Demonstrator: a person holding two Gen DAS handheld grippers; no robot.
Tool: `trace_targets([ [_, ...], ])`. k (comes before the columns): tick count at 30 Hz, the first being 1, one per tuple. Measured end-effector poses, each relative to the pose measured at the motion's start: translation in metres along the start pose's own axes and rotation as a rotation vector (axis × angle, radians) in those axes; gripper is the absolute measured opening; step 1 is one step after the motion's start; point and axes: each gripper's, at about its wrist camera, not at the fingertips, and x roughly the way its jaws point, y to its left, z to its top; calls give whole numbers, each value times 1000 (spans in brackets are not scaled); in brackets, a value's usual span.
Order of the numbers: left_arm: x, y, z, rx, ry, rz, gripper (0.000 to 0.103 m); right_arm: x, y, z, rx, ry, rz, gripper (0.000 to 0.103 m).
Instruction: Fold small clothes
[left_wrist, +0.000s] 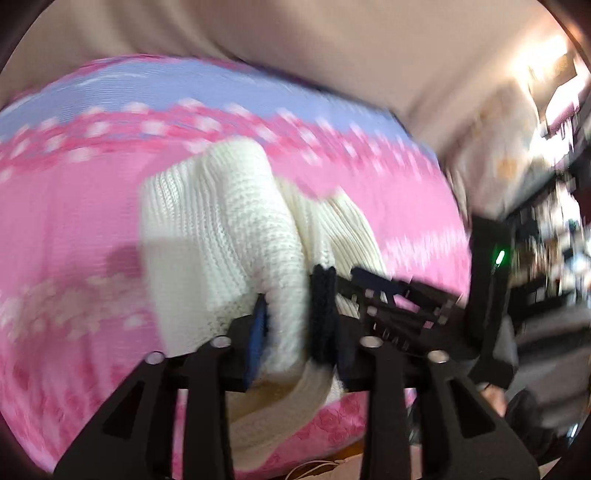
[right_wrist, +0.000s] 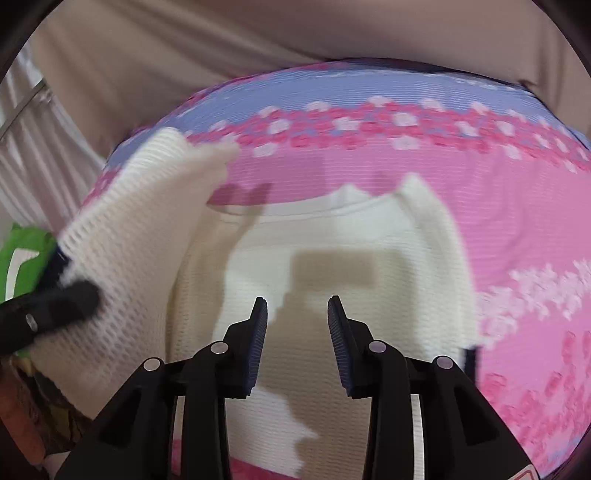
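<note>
A white knit sweater (right_wrist: 332, 240) lies spread on a pink and lilac flowered bedcover (right_wrist: 517, 206). My right gripper (right_wrist: 297, 301) hovers over the sweater's middle, open, with nothing between its pads. At the left of that view my left gripper (right_wrist: 70, 275) holds one side of the sweater lifted off the bed. In the left wrist view, which is blurred, a thick fold of the white sweater (left_wrist: 221, 229) fills the gap between the left gripper's (left_wrist: 291, 288) pads, so it is shut on the knit. The right gripper's black body with a green light (left_wrist: 500, 256) is close on the right.
A beige padded surface (right_wrist: 258, 44) rises behind the bed. A green object (right_wrist: 22, 258) lies off the bed's left edge. Cluttered dark shelves (left_wrist: 546, 229) stand beyond the bed's right side. The bedcover (left_wrist: 66, 229) is bare around the sweater.
</note>
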Motion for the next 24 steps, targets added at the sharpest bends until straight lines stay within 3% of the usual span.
trace_targets([
  [2,6,-7,-4,5,16,10,45,-5,-21,-5,36,-1,-46,36],
  [4,-5,0,-3,-27,-21,7,76,-11,-41,-9,94,2,-64,36],
  [5,-16,7,-4,-56,-62,9,80,-15,-48,-12,124,-6,-59,37],
  [7,-32,24,-7,-102,-105,47,83,-26,-57,-16,179,-22,-27,45],
  [10,-46,58,-13,-172,-119,161,83,-38,-52,-19,227,-22,65,66],
  [11,-48,71,-17,-197,-113,190,83,-37,-46,-20,240,-9,112,76],
  [13,-51,84,-24,-232,-106,216,83,-24,-31,-20,261,50,207,84],
  [15,-57,98,-32,-264,-113,226,83,-6,-21,-19,273,107,231,85],
  [19,-64,103,-41,-275,-122,220,83,38,1,-22,272,245,194,85],
  [21,-64,102,-42,-261,-121,238,83,46,9,-22,274,270,205,77],
  [23,-65,102,-44,-264,-126,226,83,42,24,-17,226,253,226,27],
  [24,-66,101,-44,-264,-132,224,83,38,31,-14,190,239,221,25],
])
